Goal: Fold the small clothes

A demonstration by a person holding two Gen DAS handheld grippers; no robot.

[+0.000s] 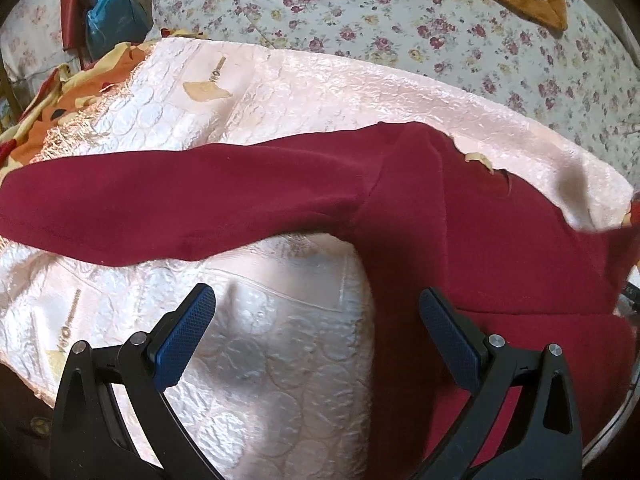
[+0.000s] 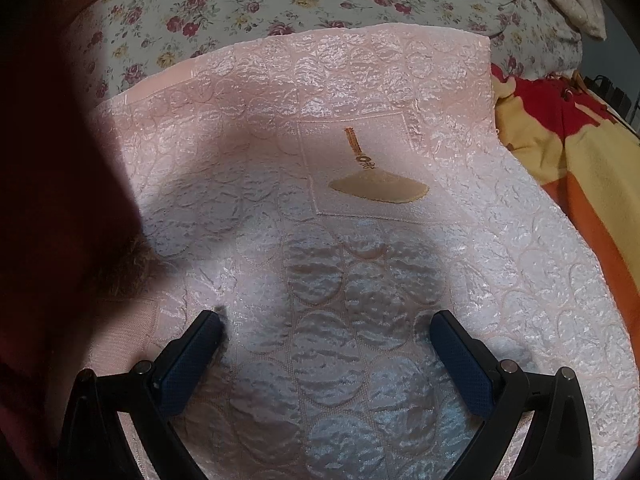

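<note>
**Since it's soft knit, grab at seams and hems, not mid-panel**

While both of my tools hover empty, the dark red top (image 1: 460, 220) lies spread on the pink quilted cover (image 1: 280, 92) over the bed. One sleeve (image 1: 160, 208) runs out flat to the left in the left wrist view; the body fills the right side, bottom hem toward me.

Left hand-held gripper (image 1: 316, 336): jaws wide apart, nothing held, right finger over the body's edge, left finger over bare cover. Right hand-held gripper (image 2: 326, 352): also wide apart, nothing held, over bare cover; the red top (image 2: 60, 160) is only a blurred mass at the left of its view.

Handling, my read:
- Light, limp, fleece-like fabric. No stiffness, will sag and drag when lifted.
- Matte nap should grip the textured pads well; slip unlikely.
- Cover underneath is shiny and puckered, risk of pinching it along with the garment.
- Best holds: sleeve cuff (out of frame left), shoulder seam, hem corners.

Floral sheet (image 1: 400, 20) beyond is irrelevant.
</note>
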